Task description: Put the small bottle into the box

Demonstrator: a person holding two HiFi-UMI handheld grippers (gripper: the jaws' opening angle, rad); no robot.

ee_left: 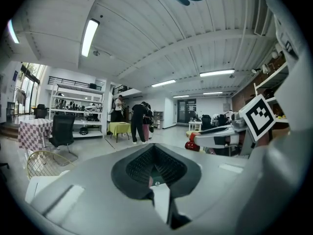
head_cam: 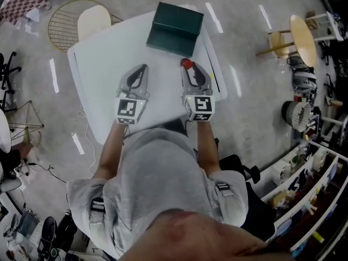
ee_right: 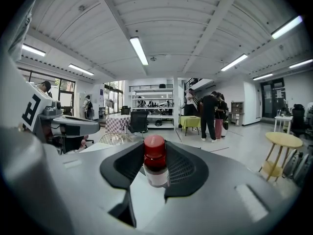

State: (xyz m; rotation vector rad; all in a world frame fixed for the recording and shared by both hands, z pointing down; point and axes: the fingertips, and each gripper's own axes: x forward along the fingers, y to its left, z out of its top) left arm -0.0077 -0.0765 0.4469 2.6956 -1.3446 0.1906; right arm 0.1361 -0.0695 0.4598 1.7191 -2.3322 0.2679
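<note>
The dark green box stands at the far edge of the white table, its lid shut as far as I can tell. In the head view my right gripper hangs just short of the box, shut on the small bottle with a red cap. The right gripper view shows the bottle upright between the pads. Left of it, at about the same distance from the box, my left gripper is shut with nothing in it. The box shows in neither gripper view.
A round wire basket and a pale chair stand beyond the table's far left corner. A yellow round stool is off to the right, with cluttered shelves along the right side. Several people stand far off in the room.
</note>
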